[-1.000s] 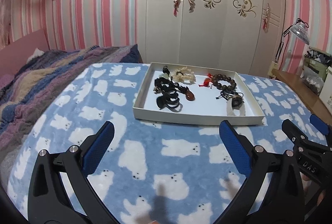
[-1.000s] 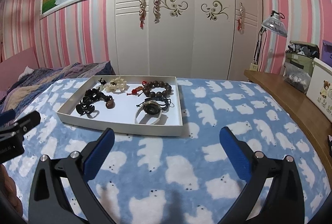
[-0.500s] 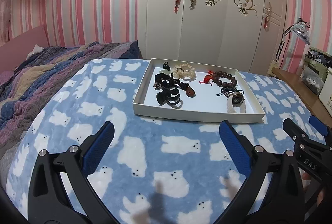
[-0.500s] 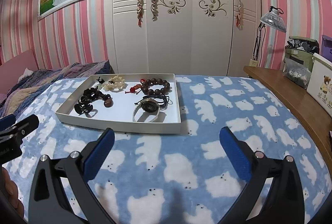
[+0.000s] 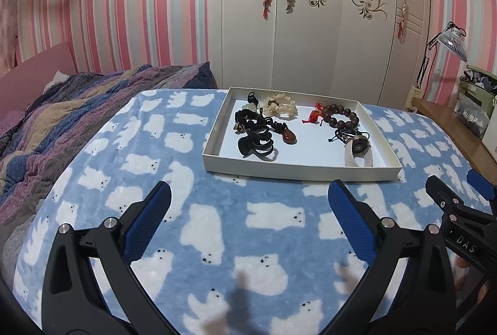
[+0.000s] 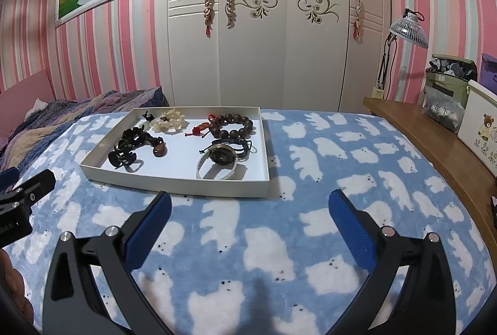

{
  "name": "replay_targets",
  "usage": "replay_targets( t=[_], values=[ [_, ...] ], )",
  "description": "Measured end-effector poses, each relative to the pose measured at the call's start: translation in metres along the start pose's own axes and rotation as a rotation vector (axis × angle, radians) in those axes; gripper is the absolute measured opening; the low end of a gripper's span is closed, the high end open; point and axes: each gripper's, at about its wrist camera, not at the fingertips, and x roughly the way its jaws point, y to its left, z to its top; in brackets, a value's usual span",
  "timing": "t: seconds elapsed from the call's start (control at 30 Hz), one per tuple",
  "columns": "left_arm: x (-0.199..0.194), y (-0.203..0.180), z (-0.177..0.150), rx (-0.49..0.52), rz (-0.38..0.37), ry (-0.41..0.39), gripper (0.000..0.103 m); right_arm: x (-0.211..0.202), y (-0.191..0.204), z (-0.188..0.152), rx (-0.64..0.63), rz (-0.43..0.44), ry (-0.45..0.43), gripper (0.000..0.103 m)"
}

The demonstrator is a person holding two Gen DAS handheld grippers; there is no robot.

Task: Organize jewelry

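Observation:
A shallow white tray [image 5: 298, 172] [image 6: 174, 184] lies on the blue bear-print blanket. It holds a black hair claw [image 5: 256, 145] [image 6: 122, 158], a brown bead bracelet [image 5: 340, 116] [image 6: 231, 125], a cream flower piece [image 5: 279, 106] [image 6: 167, 123], a red-brown pendant [image 5: 289, 136] [image 6: 159, 150] and a white band with a round dark medallion [image 5: 358, 151] [image 6: 219, 162]. My left gripper [image 5: 248, 198] is open and empty, short of the tray's near edge. My right gripper [image 6: 248, 204] is open and empty, near the tray's front right corner.
A striped quilt [image 5: 52, 120] lies to the left. A wooden side table [image 6: 435, 130] with a lamp [image 6: 407, 29], bags and a white box stands on the right. A white wardrobe [image 6: 257, 24] stands behind the bed.
Both grippers have drawn back and risen a little; the tray sits slightly farther away in both views. Both stay open and empty.

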Motion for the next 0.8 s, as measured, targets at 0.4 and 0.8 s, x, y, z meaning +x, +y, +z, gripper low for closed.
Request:
replay_targets(
  t=[0.4, 0.8],
  values=[
    [-0.0004, -0.0034, -0.0015, 0.019, 0.016, -0.004, 0.100, -0.0009, -0.0010, -0.0004, -0.002, -0.014, -0.003, 0.101],
    [-0.0006, -0.0043, -0.0018, 0.026, 0.023, -0.006, 0.100, -0.0012, -0.0015, -0.0001, -0.004, -0.016, -0.002, 0.101]
  ],
)
